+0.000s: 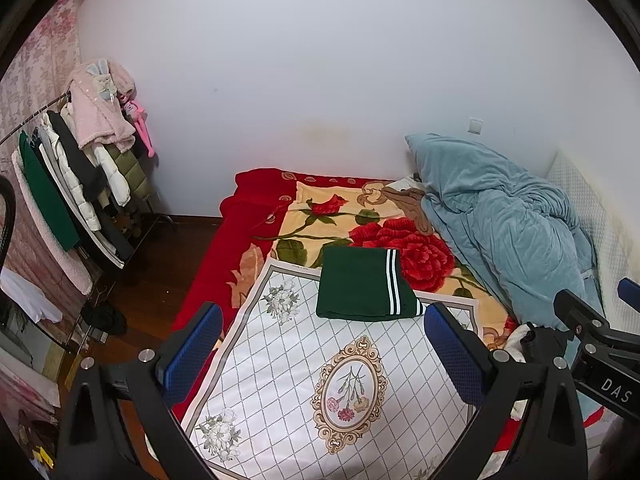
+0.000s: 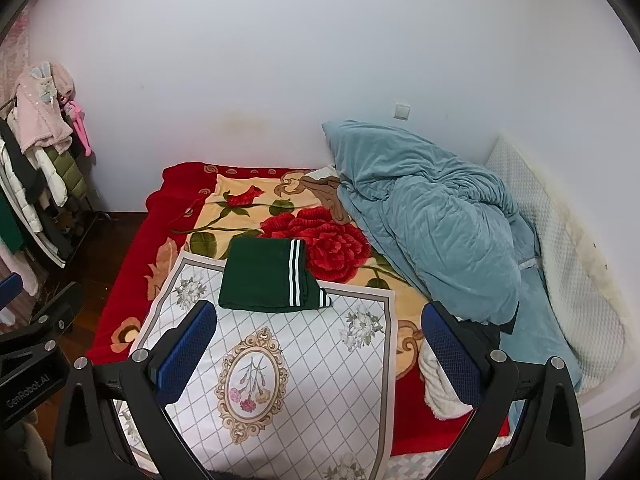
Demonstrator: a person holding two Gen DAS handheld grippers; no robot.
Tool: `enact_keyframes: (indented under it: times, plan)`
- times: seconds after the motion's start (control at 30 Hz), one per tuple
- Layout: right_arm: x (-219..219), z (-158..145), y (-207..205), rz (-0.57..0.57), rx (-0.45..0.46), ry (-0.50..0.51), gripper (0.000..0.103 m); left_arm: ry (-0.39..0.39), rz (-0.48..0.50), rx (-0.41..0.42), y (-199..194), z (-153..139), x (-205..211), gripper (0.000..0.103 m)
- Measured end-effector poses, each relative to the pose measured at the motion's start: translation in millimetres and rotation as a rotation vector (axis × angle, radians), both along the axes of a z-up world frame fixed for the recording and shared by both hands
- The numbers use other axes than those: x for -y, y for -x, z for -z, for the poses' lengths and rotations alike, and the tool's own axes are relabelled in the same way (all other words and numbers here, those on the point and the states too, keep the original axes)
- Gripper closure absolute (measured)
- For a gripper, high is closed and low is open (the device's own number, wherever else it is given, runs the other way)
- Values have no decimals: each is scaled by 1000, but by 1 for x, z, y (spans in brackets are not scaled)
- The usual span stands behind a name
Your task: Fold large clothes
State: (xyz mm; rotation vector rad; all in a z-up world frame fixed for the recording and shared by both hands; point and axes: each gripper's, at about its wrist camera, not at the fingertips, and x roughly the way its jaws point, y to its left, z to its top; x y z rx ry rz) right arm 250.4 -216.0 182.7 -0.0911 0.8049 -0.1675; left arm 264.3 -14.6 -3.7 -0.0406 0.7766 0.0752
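Note:
A dark green garment with white stripes [image 1: 362, 284] lies folded into a neat rectangle at the far edge of a white patterned cloth [image 1: 304, 380] on the bed. It also shows in the right wrist view [image 2: 268, 280], on the same cloth [image 2: 288, 380]. My left gripper [image 1: 320, 352] is open and empty, held above the cloth, short of the garment. My right gripper [image 2: 318, 348] is open and empty too, above the cloth. The right gripper's body shows at the right edge of the left wrist view [image 1: 592, 336].
A red rose blanket [image 1: 384, 240] covers the bed. A crumpled blue duvet [image 1: 500, 224] lies heaped at the right by the wall. A clothes rack [image 1: 80, 184] with hanging coats stands at the left on the wood floor. A white fleece [image 2: 440, 384] lies at the bed's right.

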Motion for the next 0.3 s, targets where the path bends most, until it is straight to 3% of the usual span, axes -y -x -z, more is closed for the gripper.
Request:
enact_keyframes:
  times: [0.3]
  plan:
    - [0,0,2,2,1,0,0,-1,-5,12,2,1,2,0]
